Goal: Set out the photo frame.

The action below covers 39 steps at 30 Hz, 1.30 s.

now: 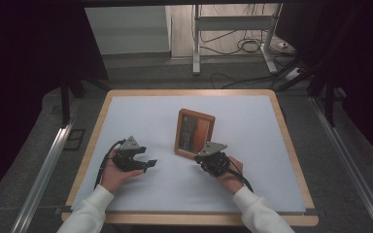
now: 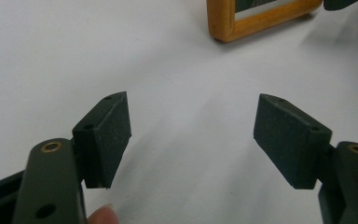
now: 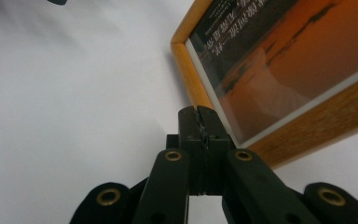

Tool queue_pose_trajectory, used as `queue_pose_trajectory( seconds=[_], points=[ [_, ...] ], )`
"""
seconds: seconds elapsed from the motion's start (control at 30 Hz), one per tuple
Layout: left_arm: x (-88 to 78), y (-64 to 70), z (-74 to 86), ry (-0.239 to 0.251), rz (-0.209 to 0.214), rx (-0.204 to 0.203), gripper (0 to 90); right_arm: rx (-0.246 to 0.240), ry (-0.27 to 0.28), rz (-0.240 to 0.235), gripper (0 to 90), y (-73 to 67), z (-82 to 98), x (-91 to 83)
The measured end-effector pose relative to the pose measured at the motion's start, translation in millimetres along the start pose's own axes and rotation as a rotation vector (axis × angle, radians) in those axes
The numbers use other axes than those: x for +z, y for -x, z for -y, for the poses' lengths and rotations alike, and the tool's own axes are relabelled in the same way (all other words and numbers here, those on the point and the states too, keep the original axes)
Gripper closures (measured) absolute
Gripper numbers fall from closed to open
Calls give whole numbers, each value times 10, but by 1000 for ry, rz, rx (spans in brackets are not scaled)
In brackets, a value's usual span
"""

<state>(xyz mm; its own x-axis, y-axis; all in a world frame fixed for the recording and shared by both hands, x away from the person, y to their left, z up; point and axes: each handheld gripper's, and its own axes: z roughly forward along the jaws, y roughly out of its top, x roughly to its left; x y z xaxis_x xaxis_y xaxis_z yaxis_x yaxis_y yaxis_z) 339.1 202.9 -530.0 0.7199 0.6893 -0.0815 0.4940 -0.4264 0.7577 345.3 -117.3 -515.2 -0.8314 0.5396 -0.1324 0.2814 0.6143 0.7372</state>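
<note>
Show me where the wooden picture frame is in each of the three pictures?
High view: the picture frame lies at the middle of the white table, just beyond the right gripper.
Left gripper view: its wooden corner sits at the top edge, right of middle.
Right gripper view: it covers the upper right, just past the closed jaws.
Shared landmark: the frame's light wooden border.

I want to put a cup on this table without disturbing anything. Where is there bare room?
The white mat is bare left of the wooden picture frame to its left edge, and right of the frame to the right edge. The far strip behind the frame is free too. It is crowded near the frame's front edge, where the shut right hand-held gripper sits, with the open left hand-held gripper nearby.
</note>
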Motion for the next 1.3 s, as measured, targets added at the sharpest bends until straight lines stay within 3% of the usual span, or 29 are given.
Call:
queue_pose_trajectory(
  seconds=[0.27, 0.33, 0.67, 1.3],
  points=[
    [-12, -5, 0, 4, -1, -1, 270, -3, -35, 20, 896, 38, 48, 36],
    [-12, -7, 0, 4, -1, -1, 270, 14, -29, 9, 897, 80, 79, 42],
    [-18, -4, -1, 5, 0, -1, 270, 9, -37, 10, 897, 91, 102, 42],
    [-7, -7, 2, -3, 3, 1, 266, 30, -38, 47, 898, 205, 156, 2]
  ],
)
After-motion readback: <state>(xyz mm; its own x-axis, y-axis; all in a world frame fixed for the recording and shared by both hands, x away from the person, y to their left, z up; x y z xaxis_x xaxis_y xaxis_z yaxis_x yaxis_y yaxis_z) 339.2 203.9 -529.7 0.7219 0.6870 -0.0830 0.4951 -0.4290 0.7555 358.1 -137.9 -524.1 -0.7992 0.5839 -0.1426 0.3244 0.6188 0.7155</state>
